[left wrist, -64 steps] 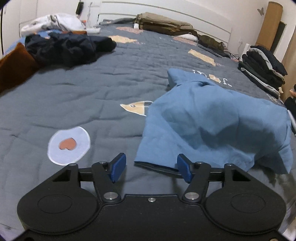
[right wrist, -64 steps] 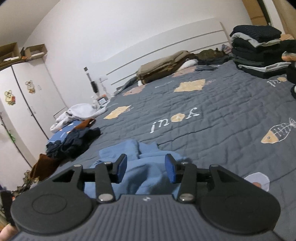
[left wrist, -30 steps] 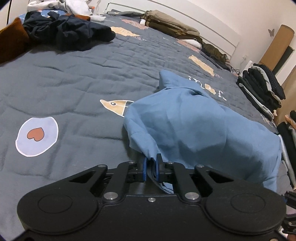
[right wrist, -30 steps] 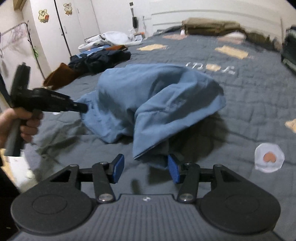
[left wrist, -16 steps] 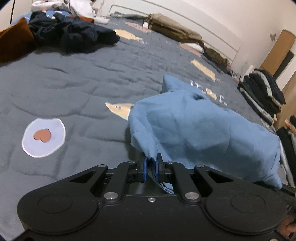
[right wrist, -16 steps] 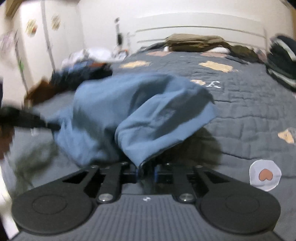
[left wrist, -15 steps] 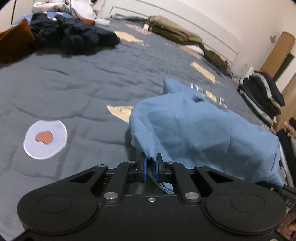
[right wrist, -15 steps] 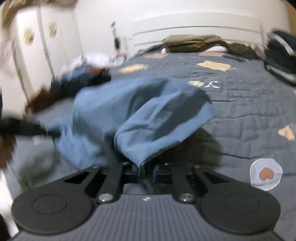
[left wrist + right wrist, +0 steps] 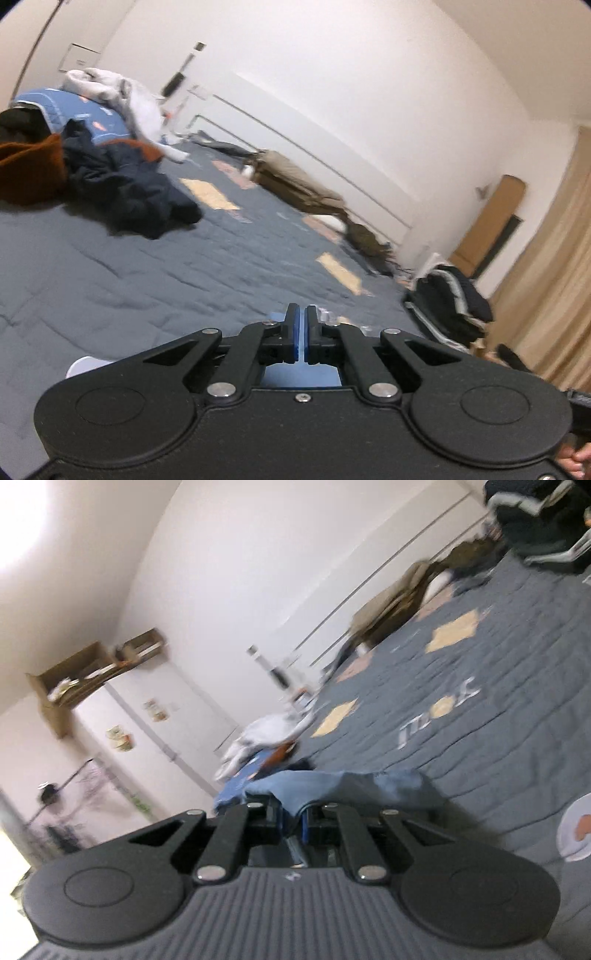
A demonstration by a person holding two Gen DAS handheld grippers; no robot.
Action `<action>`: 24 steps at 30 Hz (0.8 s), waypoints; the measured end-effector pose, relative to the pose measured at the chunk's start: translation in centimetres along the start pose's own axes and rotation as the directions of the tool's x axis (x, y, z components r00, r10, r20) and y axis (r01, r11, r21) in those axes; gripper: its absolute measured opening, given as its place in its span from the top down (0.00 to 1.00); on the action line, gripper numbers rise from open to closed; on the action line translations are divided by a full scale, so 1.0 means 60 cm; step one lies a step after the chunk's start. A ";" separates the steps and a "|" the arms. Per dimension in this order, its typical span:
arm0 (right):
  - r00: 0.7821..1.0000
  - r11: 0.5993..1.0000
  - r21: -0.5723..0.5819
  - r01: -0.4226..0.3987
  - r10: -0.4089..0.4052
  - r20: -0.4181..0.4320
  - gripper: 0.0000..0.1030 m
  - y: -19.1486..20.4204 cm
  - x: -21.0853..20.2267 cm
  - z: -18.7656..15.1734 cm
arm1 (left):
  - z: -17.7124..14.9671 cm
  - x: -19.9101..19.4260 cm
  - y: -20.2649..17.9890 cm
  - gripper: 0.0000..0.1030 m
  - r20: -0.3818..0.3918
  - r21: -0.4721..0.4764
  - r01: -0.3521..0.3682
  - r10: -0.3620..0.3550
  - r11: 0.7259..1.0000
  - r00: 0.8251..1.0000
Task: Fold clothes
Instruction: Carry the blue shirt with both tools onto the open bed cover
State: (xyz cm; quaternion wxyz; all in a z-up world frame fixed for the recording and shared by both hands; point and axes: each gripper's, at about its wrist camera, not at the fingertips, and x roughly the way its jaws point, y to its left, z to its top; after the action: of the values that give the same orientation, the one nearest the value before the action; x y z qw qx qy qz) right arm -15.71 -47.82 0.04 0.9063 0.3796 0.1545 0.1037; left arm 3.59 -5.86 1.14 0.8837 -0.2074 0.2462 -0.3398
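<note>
- Right wrist view: right gripper clamped on blue garment — cloth drapes fwd over the jaws, above the bed.
- Left gripper pinched narrow on the same cloth's edge, blue showing just beneath — garment spans btwn both tools.

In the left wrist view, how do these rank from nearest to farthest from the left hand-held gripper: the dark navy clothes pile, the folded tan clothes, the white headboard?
From the left hand-held gripper:
1. Dark navy clothes pile, on the bed's left side.
2. Folded tan clothes, farther up the bed, near its head.
3. White headboard, behind the tan clothes, against the wall.
</note>
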 end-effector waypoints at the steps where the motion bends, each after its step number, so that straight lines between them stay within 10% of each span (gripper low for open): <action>1: 0.998 0.999 -0.023 0.037 -0.039 -0.056 0.92 -0.002 0.009 -0.005 | -0.004 0.003 -0.002 0.98 -0.027 0.014 0.003 -0.002 1.000 1.000; 9: 0.836 0.893 -0.270 0.360 -0.437 -0.332 0.89 -0.050 0.078 -0.072 | -0.066 0.060 0.011 0.91 -0.262 0.130 -0.112 0.143 0.985 0.954; 13: 0.845 0.892 -0.259 0.370 -0.439 -0.307 0.89 -0.055 0.071 -0.072 | -0.092 0.087 0.019 0.63 -0.314 0.137 -0.127 0.165 0.982 0.935; 24: 0.833 0.878 -0.302 0.371 -0.459 -0.309 0.84 -0.060 0.070 -0.096 | -0.143 0.132 0.058 0.64 -0.437 0.063 -0.164 0.175 0.984 0.882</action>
State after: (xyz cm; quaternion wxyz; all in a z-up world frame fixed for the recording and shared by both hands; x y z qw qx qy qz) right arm -13.60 -45.25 -7.20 0.8985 0.2027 0.3891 -0.0098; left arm 5.53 -10.78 -9.85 0.8337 -0.0923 0.4528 -0.3023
